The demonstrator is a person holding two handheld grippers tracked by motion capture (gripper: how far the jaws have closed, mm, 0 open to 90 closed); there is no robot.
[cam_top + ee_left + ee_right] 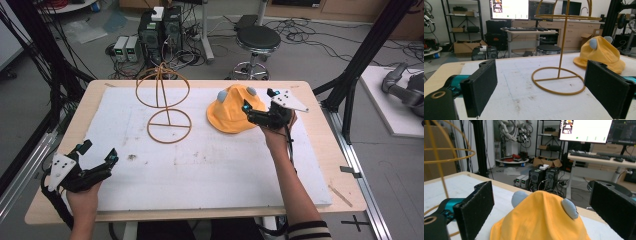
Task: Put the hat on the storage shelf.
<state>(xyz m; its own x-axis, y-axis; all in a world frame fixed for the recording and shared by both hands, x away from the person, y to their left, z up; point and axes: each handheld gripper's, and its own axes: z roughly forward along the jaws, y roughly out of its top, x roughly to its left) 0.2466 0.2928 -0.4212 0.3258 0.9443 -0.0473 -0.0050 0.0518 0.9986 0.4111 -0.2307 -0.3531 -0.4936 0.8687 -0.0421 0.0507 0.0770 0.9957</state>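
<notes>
A yellow hat [231, 112] with two grey ears lies on the white board at the right rear. It rises close in front of the jaws in the right gripper view [541, 220]. My right gripper [257, 112] is open at the hat's right side, its jaws wide on either side of the crown. A yellow wire hat stand [165, 102] with a ring base stands left of the hat. My left gripper [95, 160] hovers open near the table's front left corner, holding nothing. In the left gripper view the stand [560, 75] and hat [602, 53] lie ahead.
A white foam board [200, 165] covers most of the wooden table [320, 100]. Behind the table are a black stool [257, 40] and computer boxes [160, 30] with loose cables. A black frame post [367, 50] stands at the right.
</notes>
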